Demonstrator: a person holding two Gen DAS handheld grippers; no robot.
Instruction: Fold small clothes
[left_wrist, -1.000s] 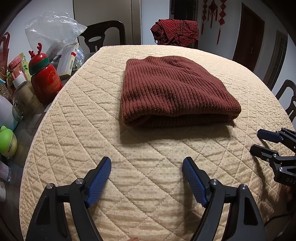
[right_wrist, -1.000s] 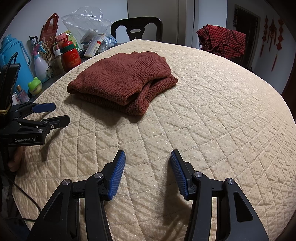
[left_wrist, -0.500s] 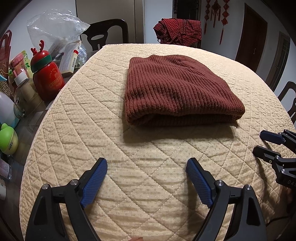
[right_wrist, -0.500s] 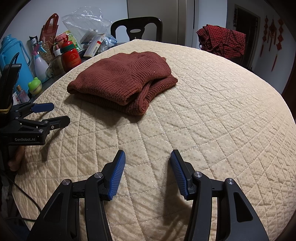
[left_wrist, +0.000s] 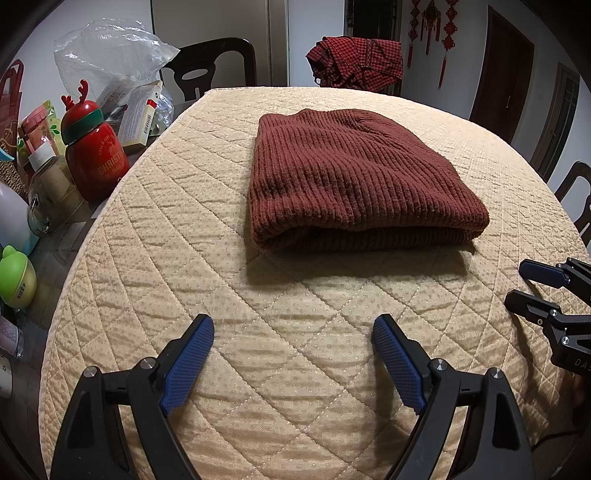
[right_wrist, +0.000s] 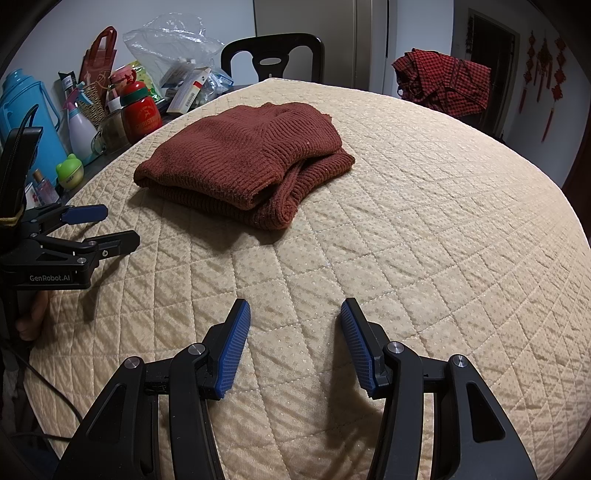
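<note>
Ahead of my fingers: quilted beige table cover (left_wrist: 295, 369), dark chair (left_wrist: 218, 66) beyond, white walls, brown door (left_wrist: 506, 81) far right.

We read "GenRobot.AI" in white on the black body of the left gripper (right_wrist: 105, 230), seen from the right wrist view; the red bottle (left_wrist: 96, 162) with the antler lid shows "CHRIST", the rest curving out of sight; the right gripper (left_wrist: 537, 291) body shows "DA" at the picture's edge, cut off; the box (left_wrist: 138, 112) has a barcode, too small to read.
</note>
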